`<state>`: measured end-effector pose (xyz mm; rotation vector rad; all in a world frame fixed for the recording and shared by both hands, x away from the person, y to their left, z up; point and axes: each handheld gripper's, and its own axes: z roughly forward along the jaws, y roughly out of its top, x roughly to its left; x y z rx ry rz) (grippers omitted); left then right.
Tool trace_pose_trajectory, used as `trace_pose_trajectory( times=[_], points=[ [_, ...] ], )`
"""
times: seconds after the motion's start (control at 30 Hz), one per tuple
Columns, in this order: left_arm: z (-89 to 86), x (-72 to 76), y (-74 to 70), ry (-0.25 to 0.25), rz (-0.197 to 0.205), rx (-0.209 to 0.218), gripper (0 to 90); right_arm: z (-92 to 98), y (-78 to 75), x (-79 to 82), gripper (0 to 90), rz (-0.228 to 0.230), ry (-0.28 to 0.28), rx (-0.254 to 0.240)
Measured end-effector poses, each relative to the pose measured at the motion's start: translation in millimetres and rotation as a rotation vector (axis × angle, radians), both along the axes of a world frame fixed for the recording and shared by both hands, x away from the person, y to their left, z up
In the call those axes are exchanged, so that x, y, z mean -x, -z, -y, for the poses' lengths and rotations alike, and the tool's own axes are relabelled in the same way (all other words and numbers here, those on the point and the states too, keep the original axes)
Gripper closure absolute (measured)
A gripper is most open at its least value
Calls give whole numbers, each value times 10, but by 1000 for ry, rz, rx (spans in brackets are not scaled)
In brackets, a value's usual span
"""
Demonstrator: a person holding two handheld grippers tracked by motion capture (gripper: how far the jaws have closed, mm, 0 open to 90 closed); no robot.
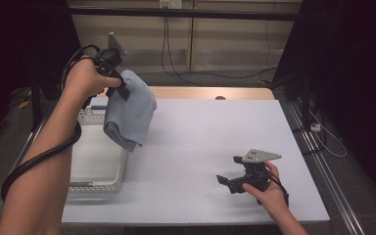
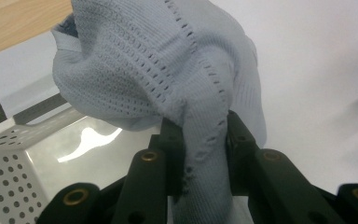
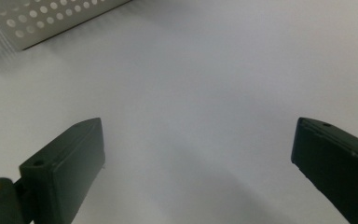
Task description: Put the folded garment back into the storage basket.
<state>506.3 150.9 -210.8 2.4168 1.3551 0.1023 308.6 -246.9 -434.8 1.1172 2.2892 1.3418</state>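
A light blue knitted cloth hangs in the air at the left, above the right rim of a white perforated basket. My left gripper is raised and shut on a bunched fold of it. In the left gripper view the cloth is pinched between the two black jaws and bulges out above them, with the basket below. My right gripper rests low over the white table near the front right, open, with nothing between its fingers.
The white table top spreads between the basket and the right hand. A wooden strip runs along its far edge. A corner of the perforated basket lies ahead of the right gripper. Dark curtains and cables stand beyond the table.
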Motion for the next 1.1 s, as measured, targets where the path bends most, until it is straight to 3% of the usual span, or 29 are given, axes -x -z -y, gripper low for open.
trace_pose_trajectory(
  times=[1.1],
  points=[
    [-322, -47, 59, -44, 20, -36, 739, -3, 18, -5, 24, -8, -8, 8]
  ],
)
